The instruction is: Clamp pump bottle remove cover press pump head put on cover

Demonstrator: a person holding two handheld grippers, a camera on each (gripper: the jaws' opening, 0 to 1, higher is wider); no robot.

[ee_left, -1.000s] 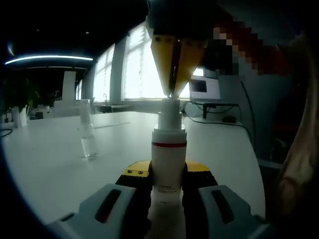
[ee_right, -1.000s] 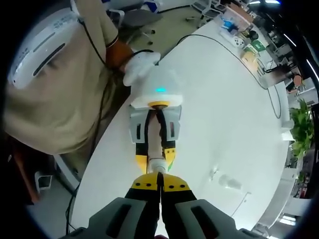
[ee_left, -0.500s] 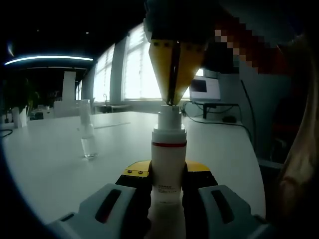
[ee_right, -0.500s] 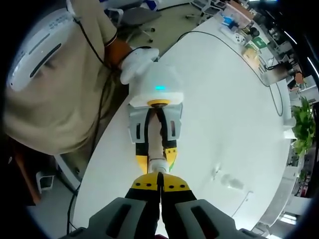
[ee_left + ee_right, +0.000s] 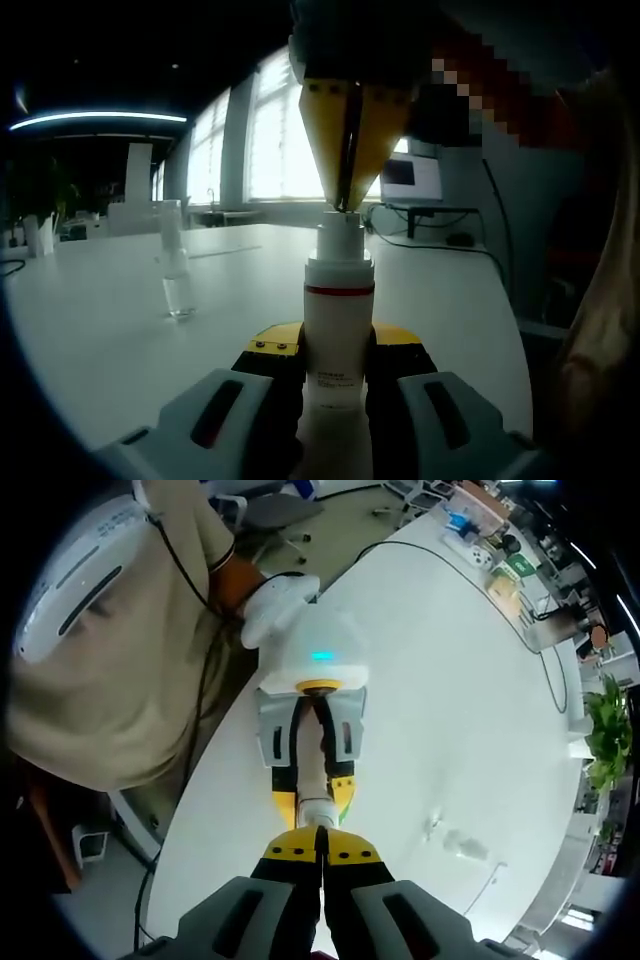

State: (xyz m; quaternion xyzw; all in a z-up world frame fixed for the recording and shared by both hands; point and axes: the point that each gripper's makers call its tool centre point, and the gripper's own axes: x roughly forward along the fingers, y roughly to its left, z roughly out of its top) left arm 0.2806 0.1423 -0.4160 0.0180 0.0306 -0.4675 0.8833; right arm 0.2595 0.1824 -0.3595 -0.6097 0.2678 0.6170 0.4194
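Pump bottle (image 5: 338, 330) stands upright on the white counter (image 5: 110, 330), clenched low on its body between the yellow-tipped left tongs (image 5: 335, 385), and from the right gripper view the same bottle (image 5: 313, 772) runs straight away from the lens, hugged by that other tool. Above it, the right tongs (image 5: 347, 205) come down with their two yellow tips pinched together on nothing, the points sitting right at the top of the white pump head (image 5: 341, 232). In their own view the right tongs (image 5: 320, 848) show their jaws pressed flat to each other, the head (image 5: 318, 810) just beyond them.

This looks like the pressing step, with the cover already off. To do it well, I'd say: push straight down along the bottle's axis, tips centred on the head, so they don't skid off its edge; keep the lower grasp firm so the bottle doesn't tip on the counter.

Off to the side, well apart from the bottle, a clear cover (image 5: 175, 258) stands on the counter, see-through, with what may be a little liquid or just thick plastic at its base; I can't tell which. The bottle itself is opaque white with a red band under the collar, so its fill level is hidden.
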